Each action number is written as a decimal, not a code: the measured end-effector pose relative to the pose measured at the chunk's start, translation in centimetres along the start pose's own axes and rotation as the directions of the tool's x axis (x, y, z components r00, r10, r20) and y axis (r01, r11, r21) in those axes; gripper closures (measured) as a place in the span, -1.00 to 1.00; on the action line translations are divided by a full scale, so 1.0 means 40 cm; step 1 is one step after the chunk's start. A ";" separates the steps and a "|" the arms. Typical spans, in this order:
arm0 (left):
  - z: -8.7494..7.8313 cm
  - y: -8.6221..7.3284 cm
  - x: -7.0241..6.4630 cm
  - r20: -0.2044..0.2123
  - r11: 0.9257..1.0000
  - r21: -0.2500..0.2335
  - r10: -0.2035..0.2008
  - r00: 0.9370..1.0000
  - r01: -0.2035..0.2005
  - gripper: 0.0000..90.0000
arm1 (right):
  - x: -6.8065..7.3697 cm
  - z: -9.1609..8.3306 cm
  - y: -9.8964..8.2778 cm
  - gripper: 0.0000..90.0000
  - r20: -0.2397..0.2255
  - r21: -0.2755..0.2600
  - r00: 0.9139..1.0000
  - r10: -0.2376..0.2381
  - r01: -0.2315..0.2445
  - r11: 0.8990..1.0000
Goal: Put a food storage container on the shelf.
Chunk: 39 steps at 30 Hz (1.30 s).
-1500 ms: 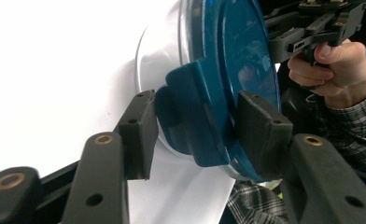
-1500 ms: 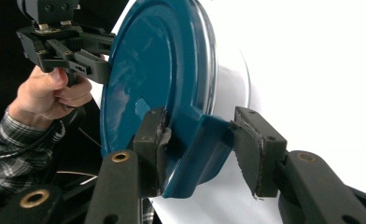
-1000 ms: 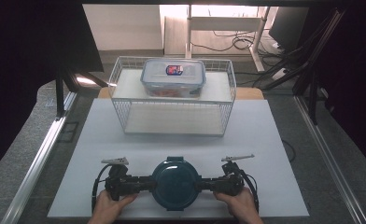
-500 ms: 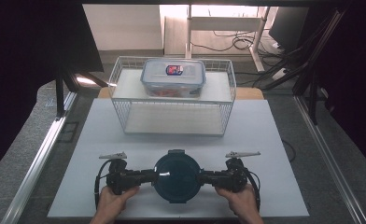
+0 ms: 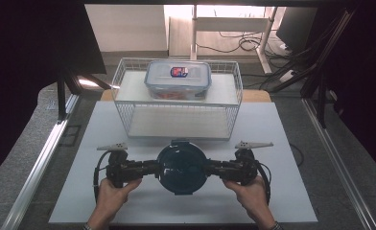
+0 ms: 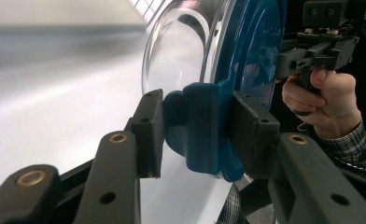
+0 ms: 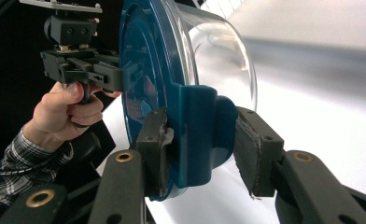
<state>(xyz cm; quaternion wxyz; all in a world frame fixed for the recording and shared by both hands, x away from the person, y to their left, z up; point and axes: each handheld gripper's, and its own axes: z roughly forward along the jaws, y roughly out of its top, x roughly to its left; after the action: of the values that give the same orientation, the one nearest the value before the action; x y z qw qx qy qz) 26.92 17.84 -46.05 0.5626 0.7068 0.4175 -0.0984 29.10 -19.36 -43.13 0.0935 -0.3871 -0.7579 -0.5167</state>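
Blue-lidded round glass container [image 5: 182, 167] held clear above white table [image 5: 291, 143], just in front of wire basket [image 5: 178, 108]. Left gripper [image 6: 197, 135] clamped on lid's side latch tab; right gripper [image 7: 200, 140] clamped on opposite tab. Rectangular clear box [image 5: 178, 79] sat on basket's upper shelf, well apart from container.

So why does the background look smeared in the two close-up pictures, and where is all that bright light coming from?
In the left gripper view the white table behind the round clear container with the blue lid streaks with motion blur, while the jaws stay sharp. The right gripper view shows the same smear and a soft sheen on the lid. In the high view, light floods in from the far side, washing out the floor beyond the white wire basket.
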 end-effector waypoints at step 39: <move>-0.116 0.510 -0.054 -0.054 0.992 -0.069 0.104 0.993 -0.108 0.28 | 0.044 -0.048 0.477 0.27 -0.022 -0.137 0.994 -0.103 0.099 0.986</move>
<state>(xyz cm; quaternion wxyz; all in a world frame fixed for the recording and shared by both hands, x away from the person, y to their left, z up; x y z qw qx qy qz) 38.32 20.51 -28.58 0.5815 0.7095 0.3966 -0.0357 40.42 -16.95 -27.76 0.0515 -0.3460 -0.7383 -0.5767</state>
